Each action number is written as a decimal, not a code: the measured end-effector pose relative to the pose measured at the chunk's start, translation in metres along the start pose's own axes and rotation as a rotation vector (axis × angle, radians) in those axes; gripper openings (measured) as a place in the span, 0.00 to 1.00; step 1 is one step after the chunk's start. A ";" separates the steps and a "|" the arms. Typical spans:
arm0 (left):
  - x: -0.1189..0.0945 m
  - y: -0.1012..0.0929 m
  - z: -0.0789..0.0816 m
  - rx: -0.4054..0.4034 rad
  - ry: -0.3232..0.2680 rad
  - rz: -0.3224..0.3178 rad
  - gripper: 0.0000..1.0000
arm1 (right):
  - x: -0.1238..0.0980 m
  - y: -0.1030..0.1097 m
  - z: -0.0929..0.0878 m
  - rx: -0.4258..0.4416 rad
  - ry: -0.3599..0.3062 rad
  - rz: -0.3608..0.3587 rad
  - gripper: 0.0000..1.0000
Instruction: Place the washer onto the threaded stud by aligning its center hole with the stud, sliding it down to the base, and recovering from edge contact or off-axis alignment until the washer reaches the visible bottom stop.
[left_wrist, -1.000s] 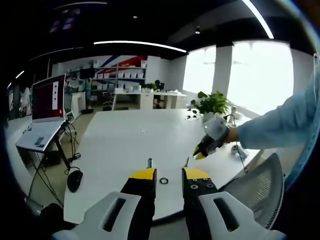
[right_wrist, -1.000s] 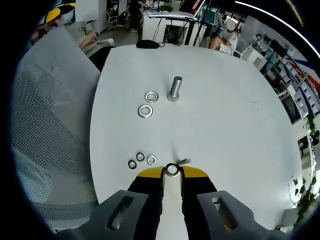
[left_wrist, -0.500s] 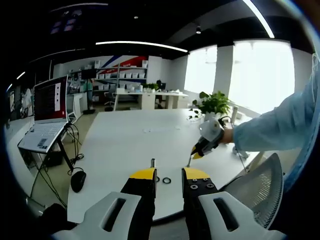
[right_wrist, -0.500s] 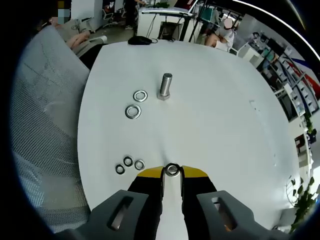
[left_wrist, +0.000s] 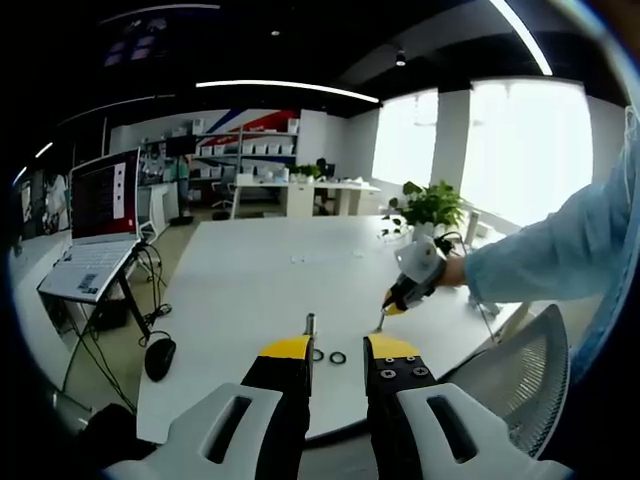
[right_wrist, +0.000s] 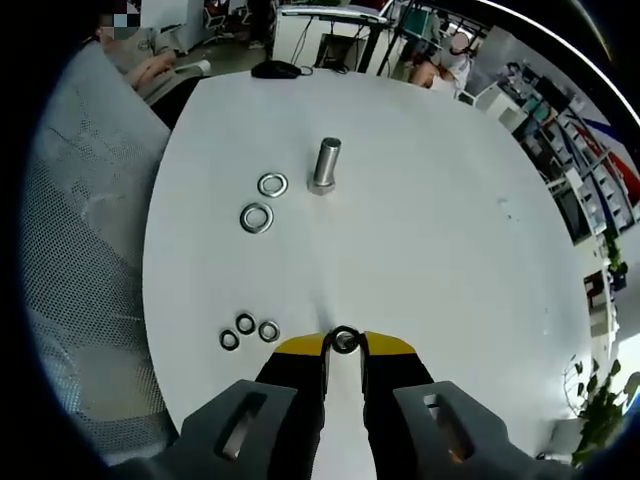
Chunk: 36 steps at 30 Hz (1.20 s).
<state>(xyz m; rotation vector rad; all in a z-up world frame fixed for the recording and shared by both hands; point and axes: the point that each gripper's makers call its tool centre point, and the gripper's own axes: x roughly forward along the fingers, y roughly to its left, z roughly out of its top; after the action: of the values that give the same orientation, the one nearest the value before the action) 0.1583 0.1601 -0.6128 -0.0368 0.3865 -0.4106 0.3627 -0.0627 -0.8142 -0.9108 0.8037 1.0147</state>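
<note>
In the right gripper view my right gripper (right_wrist: 344, 342) is shut on a small washer (right_wrist: 345, 339), held above the white table (right_wrist: 450, 230). The threaded stud (right_wrist: 324, 165) stands upright farther ahead, well apart from the held washer. In the left gripper view my left gripper (left_wrist: 338, 347) hangs over the table's near edge, jaws a little apart with nothing between them. The same stud (left_wrist: 310, 325) rises just past its left jaw. The right gripper (left_wrist: 396, 300), held by a hand in a light blue sleeve, hovers to the stud's right.
Two larger washers (right_wrist: 264, 200) lie beside the stud and three small ones (right_wrist: 248, 329) lie nearer my right gripper. A mesh chair (right_wrist: 80, 250) borders the table. A laptop (left_wrist: 90, 230) on a stand, a mouse (left_wrist: 159, 357) and a potted plant (left_wrist: 430, 208) surround the table (left_wrist: 260, 280).
The right gripper, still shut on the washer, has drawn a little farther back from the stud and shifted sideways. The left gripper view has barely changed.
</note>
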 end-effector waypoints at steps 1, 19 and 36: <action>0.000 0.000 0.000 -0.002 0.000 0.002 0.18 | 0.000 -0.001 -0.001 0.003 0.001 0.001 0.13; 0.004 0.002 -0.003 -0.011 0.009 0.001 0.18 | 0.005 -0.004 -0.001 -0.003 0.032 0.023 0.13; 0.001 0.009 -0.007 -0.021 0.009 0.020 0.18 | 0.017 0.001 -0.006 -0.057 0.129 0.087 0.13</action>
<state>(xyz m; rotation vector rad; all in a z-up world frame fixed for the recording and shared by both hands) 0.1603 0.1685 -0.6206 -0.0510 0.4000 -0.3872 0.3665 -0.0618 -0.8322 -1.0054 0.9330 1.0672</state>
